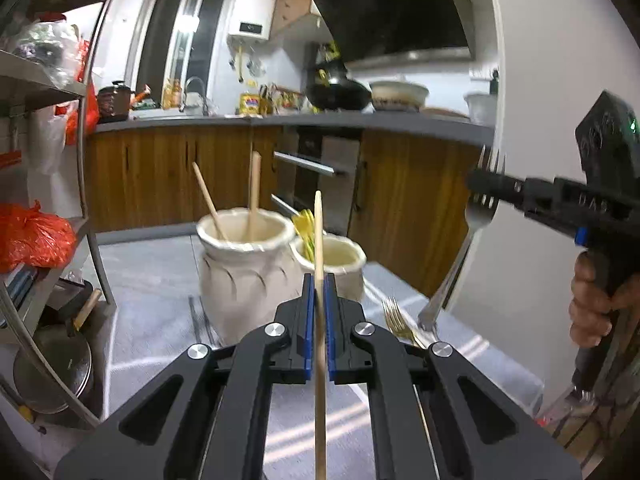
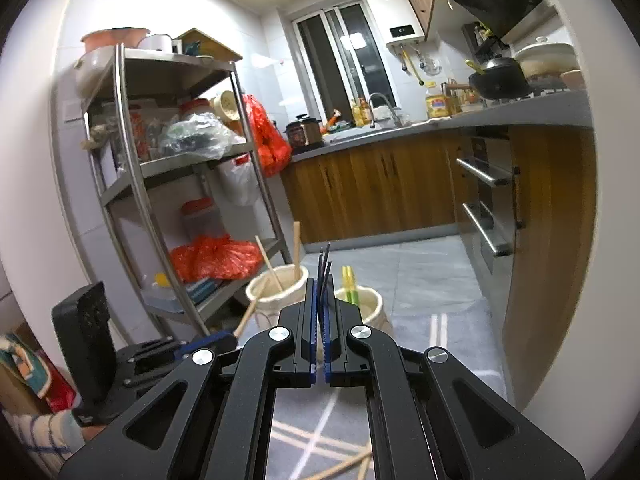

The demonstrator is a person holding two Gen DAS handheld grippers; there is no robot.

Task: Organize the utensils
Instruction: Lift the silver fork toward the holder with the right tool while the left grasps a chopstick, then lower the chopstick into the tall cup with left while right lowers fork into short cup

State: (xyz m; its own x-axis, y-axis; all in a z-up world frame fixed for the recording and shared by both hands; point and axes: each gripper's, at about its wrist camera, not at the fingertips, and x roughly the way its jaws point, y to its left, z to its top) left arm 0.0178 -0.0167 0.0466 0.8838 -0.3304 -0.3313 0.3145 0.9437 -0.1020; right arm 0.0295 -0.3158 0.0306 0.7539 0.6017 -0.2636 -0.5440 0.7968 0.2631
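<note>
My left gripper (image 1: 319, 280) is clamped on a chopstick (image 1: 319, 236), which runs nearly upright between the blue pads, tip at twelve o'clock and tail down past six. My right gripper (image 2: 321, 292) is clamped on a steel fork (image 1: 464, 240), tines up; from the left wrist view it hangs at three o'clock with the handle slanting down toward five.

Two pale jars stand on the grey cloth (image 1: 160, 280) ahead. The big jar (image 1: 244, 264), at eleven o'clock from my left gripper, already has two chopsticks in it. The small jar (image 1: 340, 268), just past my pads at twelve to one o'clock, holds a yellow-green utensil (image 1: 305, 228). A gold fork (image 1: 400, 320) lies on the cloth at two o'clock, and more chopsticks (image 2: 340, 468) lie low at six in the right wrist view.

Risks as I judge them:
- The chopstick is thin and gripped at one spot only, so it may pivot or slip if I tilt fast.
- Its tip lines up with the small jar, the wrong one, I think; a straight push forward would mix the sorts.
- A low approach could knock the big jar's rim and tip it, since the cloth gives little hold.
- Both jars touch or nearly so, and my two grippers heading there together could collide.
- The fork's long handle could catch the gold fork.
</note>
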